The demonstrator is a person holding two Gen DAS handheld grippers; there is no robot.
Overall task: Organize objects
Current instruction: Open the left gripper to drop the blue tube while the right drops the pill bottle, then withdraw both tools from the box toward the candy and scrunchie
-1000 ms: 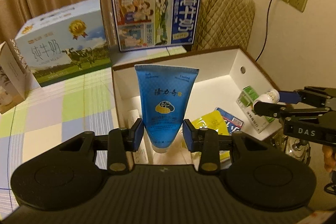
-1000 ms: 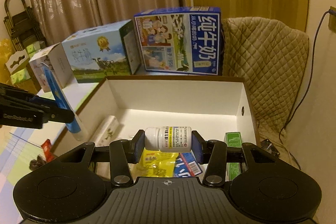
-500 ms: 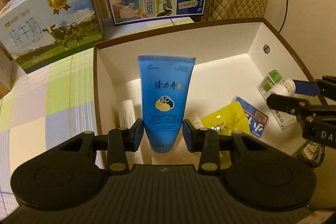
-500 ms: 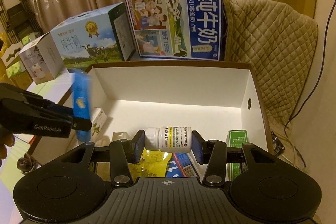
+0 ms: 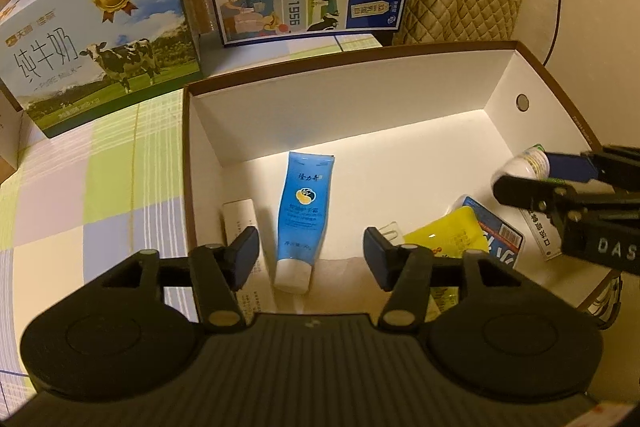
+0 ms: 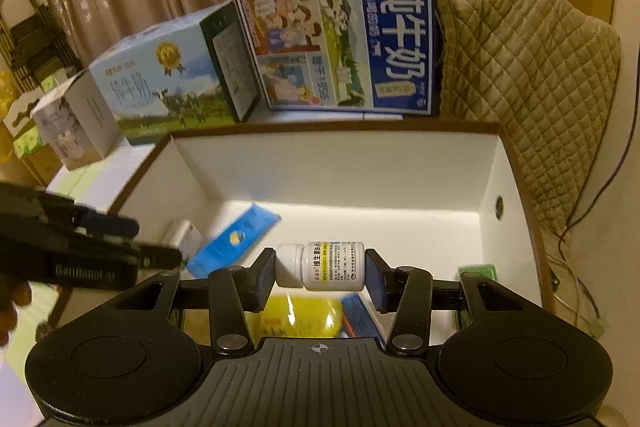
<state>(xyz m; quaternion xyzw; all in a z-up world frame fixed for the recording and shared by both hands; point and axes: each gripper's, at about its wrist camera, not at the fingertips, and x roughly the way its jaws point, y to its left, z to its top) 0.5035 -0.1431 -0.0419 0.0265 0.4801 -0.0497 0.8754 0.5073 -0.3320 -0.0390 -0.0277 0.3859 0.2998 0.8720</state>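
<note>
Between spread left tongs (image 5: 311, 253), blue tube (image 5: 303, 215) lengthwise, cap nearest; right tongs (image 6: 321, 278) clamping bottle (image 6: 320, 265) crosswise.

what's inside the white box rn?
Inside the white box: blue tube, small white carton beside it, yellow packet, blue packet, paperclip, green-and-white box. The grippers hide the near edge.

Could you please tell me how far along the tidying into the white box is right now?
Done: the blue cream tube lies on the floor of the brown-rimmed white box; the left gripper has just opened and stands clear of it. In hand: the right gripper clamps a white pill bottle above the box. Left: setting that bottle down.
</note>
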